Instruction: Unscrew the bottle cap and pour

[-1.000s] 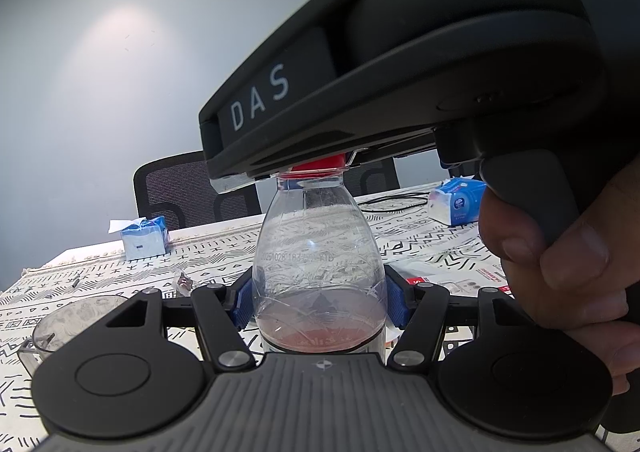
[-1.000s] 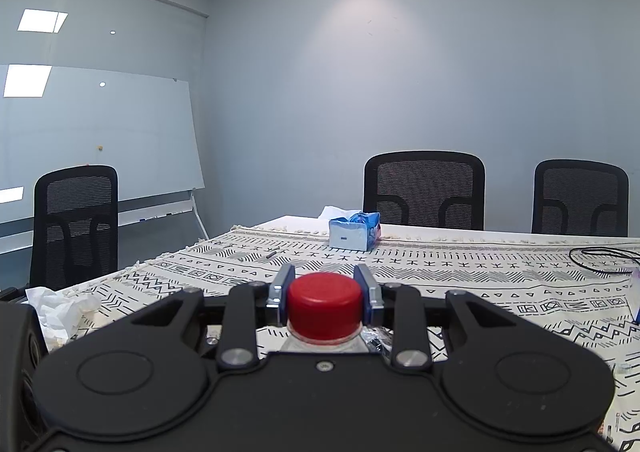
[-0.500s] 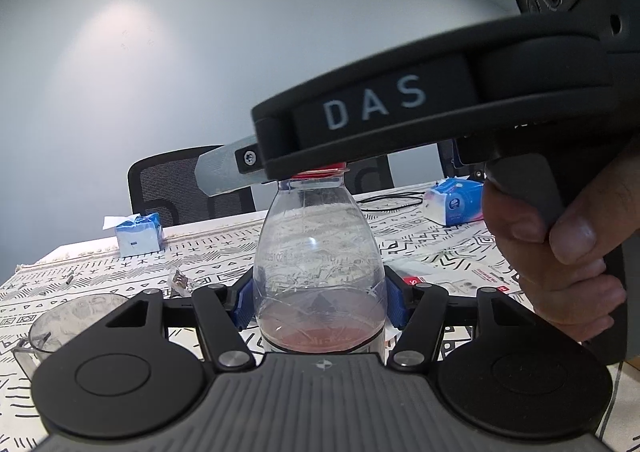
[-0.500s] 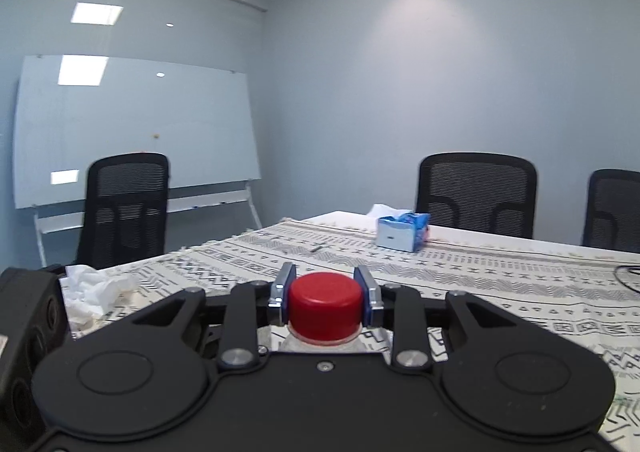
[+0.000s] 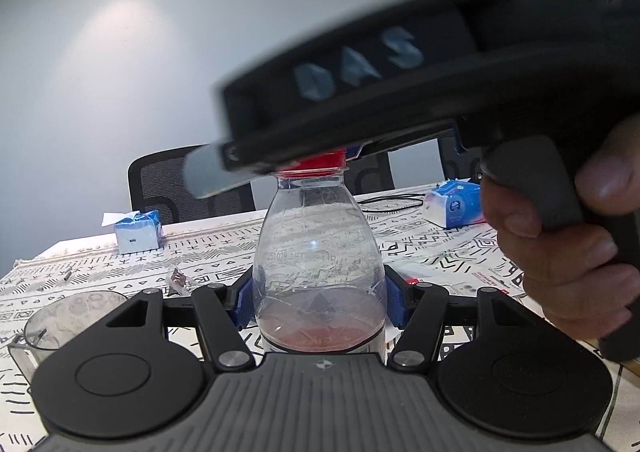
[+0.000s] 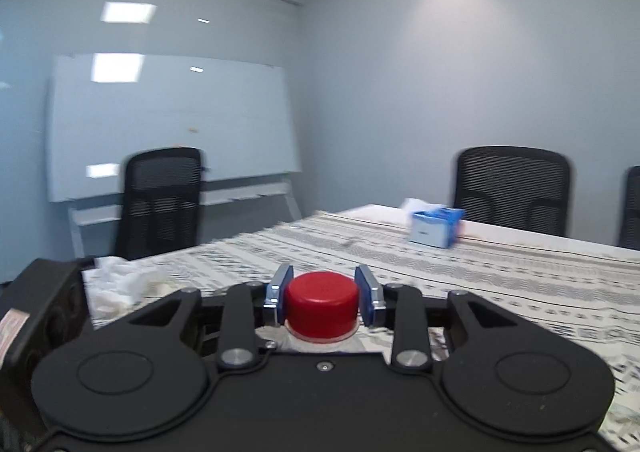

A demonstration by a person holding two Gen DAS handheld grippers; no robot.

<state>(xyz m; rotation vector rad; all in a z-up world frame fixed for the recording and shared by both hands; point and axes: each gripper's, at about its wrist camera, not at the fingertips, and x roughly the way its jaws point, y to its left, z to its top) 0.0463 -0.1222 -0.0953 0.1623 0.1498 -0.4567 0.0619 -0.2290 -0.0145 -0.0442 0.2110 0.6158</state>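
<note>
One bottle (image 5: 318,252) is recorded, upright on the patterned tablecloth (image 5: 440,236), clamped at its lower body by the left gripper (image 5: 319,302). One red cap (image 6: 322,306) is grasped between the pads of the right gripper (image 6: 323,298). Two tissue boxes (image 5: 136,232) and one clear cup (image 5: 64,322) are counted. Lettering on the right gripper's housing is blurred. Three chairs (image 6: 514,187) and a whiteboard (image 6: 172,123) are noted.

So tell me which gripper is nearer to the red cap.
Right. The right gripper has its jaws closed on the red cap; the left gripper holds the bottle lower down, around its body.
</note>
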